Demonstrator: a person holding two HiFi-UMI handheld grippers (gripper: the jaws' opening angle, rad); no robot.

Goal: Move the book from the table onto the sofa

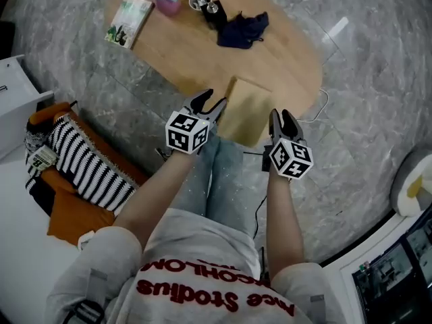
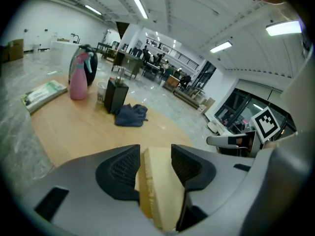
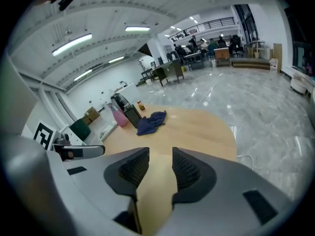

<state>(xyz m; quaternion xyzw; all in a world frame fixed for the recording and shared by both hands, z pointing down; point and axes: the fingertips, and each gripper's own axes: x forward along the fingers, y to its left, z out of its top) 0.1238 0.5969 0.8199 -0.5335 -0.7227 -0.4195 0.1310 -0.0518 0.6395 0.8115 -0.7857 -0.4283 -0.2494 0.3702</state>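
The tan book (image 1: 246, 110) lies at the desk's (image 1: 189, 59) near edge, centre frame, jutting over the person's legs (image 1: 219, 181). The left gripper (image 1: 210, 100) and right gripper (image 1: 281, 117) straddle its near corners with jaws parted, not clamped. A navy cloth (image 1: 243, 29) sits well apart above. The sofa (image 1: 17, 248) is at the lower left, across open floor (image 1: 115, 100).

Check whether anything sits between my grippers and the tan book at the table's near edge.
Nothing visible does. The tan book lies between the fingers of the left gripper and of the right gripper at the table edge.
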